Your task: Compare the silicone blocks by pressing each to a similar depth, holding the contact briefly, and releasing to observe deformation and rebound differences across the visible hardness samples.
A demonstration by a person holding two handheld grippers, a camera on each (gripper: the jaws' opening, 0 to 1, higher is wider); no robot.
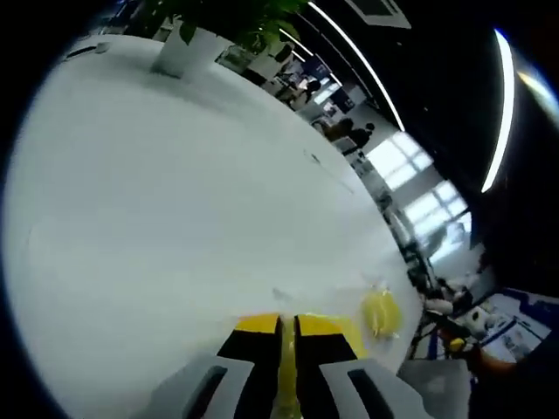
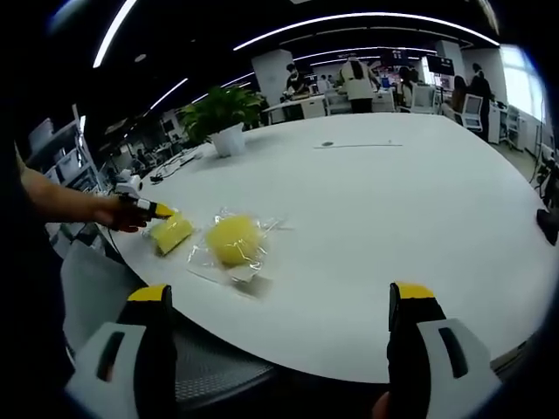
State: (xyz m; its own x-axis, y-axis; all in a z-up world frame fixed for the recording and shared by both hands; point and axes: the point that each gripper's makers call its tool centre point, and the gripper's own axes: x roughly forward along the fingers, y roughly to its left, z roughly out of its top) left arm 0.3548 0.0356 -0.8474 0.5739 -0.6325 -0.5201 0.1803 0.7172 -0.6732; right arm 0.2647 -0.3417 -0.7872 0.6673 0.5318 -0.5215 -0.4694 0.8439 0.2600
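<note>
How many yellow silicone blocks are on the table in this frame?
2. One block sits at the table edge, where the left gripper is closed on it; the other block, in clear wrapping, lies just beside it. None seems hidden.

Nothing here can be read. The round yellow silicone block in its clear plastic wrapper (image 2: 233, 239), lying left of centre in the right gripper view, carries no print I can make out, and the same goes for the squarer yellow block (image 2: 171, 232) just to its left. The dark hanging screens (image 2: 439, 65) at the upper right of that view are too small and blurred to give up any letters. In the left gripper view, the blue-and-white panels (image 1: 515, 327) at the lower right look as if they might bear markings, but they are only a smear.
</note>
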